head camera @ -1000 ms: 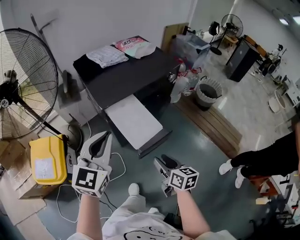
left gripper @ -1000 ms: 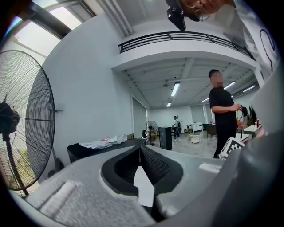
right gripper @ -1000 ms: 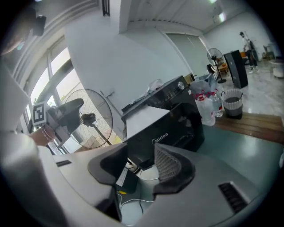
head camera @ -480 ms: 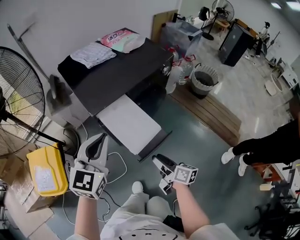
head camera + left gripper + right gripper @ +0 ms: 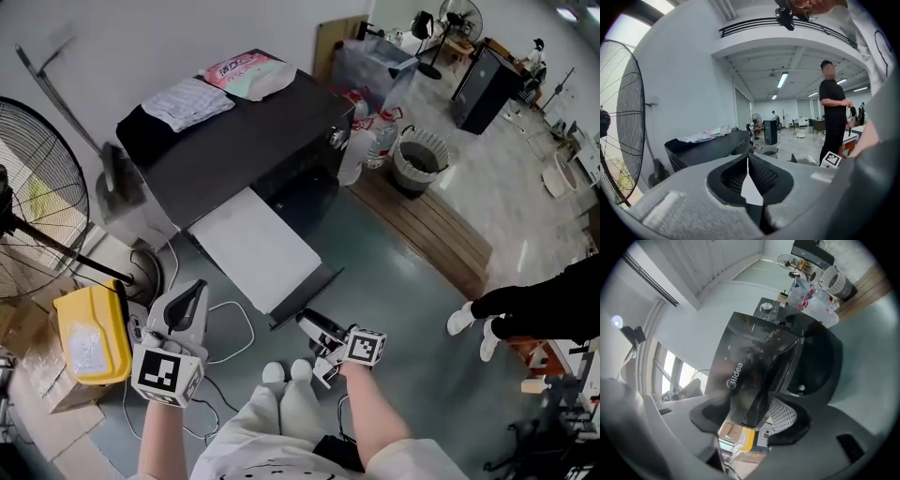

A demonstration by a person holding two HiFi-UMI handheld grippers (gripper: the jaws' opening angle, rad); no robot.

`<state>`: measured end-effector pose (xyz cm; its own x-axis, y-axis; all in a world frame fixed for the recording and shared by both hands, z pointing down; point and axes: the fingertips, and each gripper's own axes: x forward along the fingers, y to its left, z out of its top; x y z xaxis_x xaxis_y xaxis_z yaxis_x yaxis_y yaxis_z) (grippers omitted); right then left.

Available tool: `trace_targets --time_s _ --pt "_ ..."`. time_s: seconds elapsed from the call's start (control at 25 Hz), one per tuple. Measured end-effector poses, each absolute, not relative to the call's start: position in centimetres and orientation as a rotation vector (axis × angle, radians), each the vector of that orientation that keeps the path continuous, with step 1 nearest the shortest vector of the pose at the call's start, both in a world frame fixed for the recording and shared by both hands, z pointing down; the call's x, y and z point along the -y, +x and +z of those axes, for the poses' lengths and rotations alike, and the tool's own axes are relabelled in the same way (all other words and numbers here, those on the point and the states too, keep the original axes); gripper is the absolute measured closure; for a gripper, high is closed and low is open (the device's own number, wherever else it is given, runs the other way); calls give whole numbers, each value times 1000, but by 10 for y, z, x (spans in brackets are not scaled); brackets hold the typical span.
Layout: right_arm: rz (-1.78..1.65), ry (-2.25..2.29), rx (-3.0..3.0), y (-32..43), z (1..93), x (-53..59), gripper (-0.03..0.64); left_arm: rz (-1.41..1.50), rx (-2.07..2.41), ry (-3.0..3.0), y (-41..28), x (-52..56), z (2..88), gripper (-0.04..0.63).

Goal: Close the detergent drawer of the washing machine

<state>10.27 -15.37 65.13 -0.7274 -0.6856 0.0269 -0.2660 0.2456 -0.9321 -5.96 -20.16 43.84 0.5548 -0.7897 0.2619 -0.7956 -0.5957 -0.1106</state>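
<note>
Jaws of the left gripper (image 5: 192, 289) are clenched tip to tip with nothing between them. It sits at 8 o'clock in the head view and points toward 12. The right gripper (image 5: 307, 321), near 6 o'clock, is released: its jaws are opening and grasp nothing, and the machine shows through the gap, well apart from the pads.

The washing machine (image 5: 239, 131), dark and marked Midea, stands at 11 o'clock from the person on a grey-green floor. A broad panel (image 5: 258, 246), pale on the face seen from above, juts from its front toward 5 o'clock. The dark round drum mouth (image 5: 305, 202) lies just beside it at 2 o'clock. I cannot tell which part of the front is the detergent drawer. Neither gripper touches the machine.

A folded pale cloth (image 5: 187, 101) and a pink-and-white packet (image 5: 246, 73) lie on the machine's top, toward its far end. A large fan (image 5: 47, 202) stands at 9 o'clock, with a yellow container (image 5: 89, 333) just beside the left gripper. A waste bin (image 5: 419, 161) stands at 1 o'clock, with bottles (image 5: 370, 141) between it and the machine. A person in black (image 5: 548, 305) is at the 3 o'clock edge.
</note>
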Motion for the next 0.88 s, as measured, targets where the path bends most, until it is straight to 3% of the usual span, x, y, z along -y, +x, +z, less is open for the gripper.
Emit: trace_targets --time_s 0.72,0.88 --pt "-1514 -603 -2184 99 629 163 383 548 1551 2670 -40 183 428 575" --pt "-1502 -574 -2167 100 618 168 316 541 1577 2662 -36 182 422 575"
